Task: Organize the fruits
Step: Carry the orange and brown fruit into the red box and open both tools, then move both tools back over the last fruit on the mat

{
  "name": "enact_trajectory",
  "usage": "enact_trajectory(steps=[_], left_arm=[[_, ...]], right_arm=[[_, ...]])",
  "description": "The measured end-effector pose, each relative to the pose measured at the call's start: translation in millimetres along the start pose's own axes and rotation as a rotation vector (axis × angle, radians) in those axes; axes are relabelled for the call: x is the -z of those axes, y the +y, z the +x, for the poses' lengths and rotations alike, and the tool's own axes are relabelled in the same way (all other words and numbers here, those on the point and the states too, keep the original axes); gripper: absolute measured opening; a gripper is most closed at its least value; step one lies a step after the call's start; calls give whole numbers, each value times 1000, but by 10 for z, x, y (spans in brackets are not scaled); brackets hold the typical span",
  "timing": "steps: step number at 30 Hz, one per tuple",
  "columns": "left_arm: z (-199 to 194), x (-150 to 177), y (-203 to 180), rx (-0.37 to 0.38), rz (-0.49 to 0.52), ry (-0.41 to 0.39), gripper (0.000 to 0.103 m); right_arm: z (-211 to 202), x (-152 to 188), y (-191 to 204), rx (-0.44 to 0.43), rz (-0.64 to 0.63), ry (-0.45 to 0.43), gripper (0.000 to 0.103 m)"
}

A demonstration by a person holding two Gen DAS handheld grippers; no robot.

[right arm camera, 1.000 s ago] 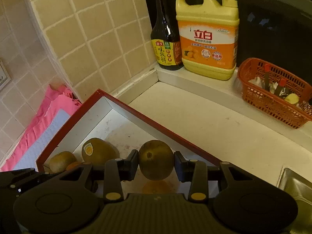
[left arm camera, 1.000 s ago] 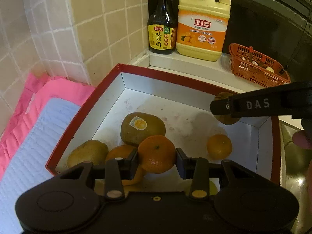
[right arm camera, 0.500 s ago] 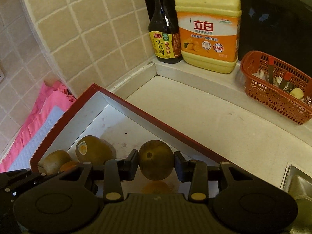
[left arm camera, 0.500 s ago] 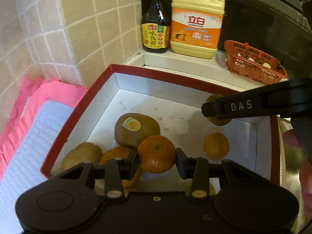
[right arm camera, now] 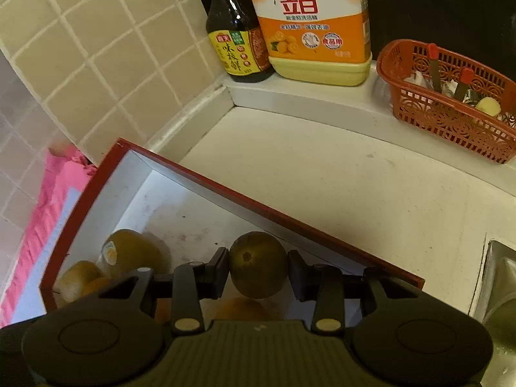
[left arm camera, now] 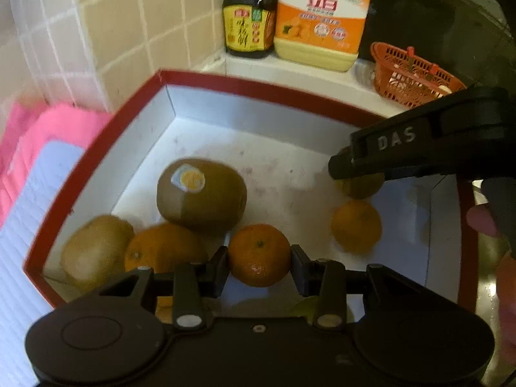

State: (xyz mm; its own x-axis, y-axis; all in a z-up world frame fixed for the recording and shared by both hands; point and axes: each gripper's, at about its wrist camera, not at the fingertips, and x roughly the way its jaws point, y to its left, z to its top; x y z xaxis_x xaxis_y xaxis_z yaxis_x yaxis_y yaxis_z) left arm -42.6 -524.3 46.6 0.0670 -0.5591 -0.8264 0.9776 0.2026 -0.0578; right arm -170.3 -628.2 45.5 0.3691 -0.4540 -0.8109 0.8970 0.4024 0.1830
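My left gripper (left arm camera: 259,258) is shut on a small orange mandarin (left arm camera: 259,253), held above the near side of a red-rimmed white box (left arm camera: 258,87). In the box lie a large kiwi with a sticker (left arm camera: 201,193), a smaller kiwi (left arm camera: 95,251), an orange (left arm camera: 161,248) and another orange (left arm camera: 356,225). My right gripper (right arm camera: 258,267) is shut on a dark green round fruit (right arm camera: 258,264) above the box's right part; it shows in the left wrist view (left arm camera: 358,180) as a black arm over that fruit.
A soy sauce bottle (right arm camera: 237,38) and a yellow detergent jug (right arm camera: 312,25) stand on the back ledge beside a red basket (right arm camera: 451,103). Pink cloth (left arm camera: 38,135) lies left of the box. White counter (right arm camera: 338,187) stretches right; a steel sink edge (right arm camera: 496,277) is far right.
Both grippers moved forward and lower over the box, each still holding its fruit. The back ledge bottles look closer.
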Motion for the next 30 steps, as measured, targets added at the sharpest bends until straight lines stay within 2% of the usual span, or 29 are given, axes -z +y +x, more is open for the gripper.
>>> enact_trajectory(steps=[6, 8, 10, 13, 15, 20, 23, 25, 27, 30], left_arm=[[24, 44, -16, 3, -9, 4, 51], [-3, 62, 15, 20, -33, 2, 56], [-109, 92, 44, 31, -49, -15, 67], [-379, 169, 62, 35, -55, -61, 72], [-612, 273, 87, 4, -68, -106, 75], [-1172, 637, 282, -77, -182, -211, 76], [-1458, 893, 412, -112, -260, -231, 77], [-1606, 1057, 495, -145, -301, -236, 78], [-1730, 1221, 573, -182, -333, -236, 78], [-1939, 1533, 702, -268, -386, -253, 80]], right_arm=[[14, -12, -18, -5, 20, 4, 43], [-14, -13, -46, -23, 29, 0, 44], [-118, -4, -71, -36, 37, -15, 44], [-332, 12, -118, -42, 57, -46, 45], [-533, 45, -177, -39, 80, -77, 53], [-921, 147, -269, -41, 90, -122, 55], [-1069, 224, -231, -65, 90, -127, 56], [-1148, 258, -120, -83, 67, -136, 57], [-1206, 327, 49, -101, 39, -141, 65], [-1267, 475, 389, -177, -20, -127, 73]])
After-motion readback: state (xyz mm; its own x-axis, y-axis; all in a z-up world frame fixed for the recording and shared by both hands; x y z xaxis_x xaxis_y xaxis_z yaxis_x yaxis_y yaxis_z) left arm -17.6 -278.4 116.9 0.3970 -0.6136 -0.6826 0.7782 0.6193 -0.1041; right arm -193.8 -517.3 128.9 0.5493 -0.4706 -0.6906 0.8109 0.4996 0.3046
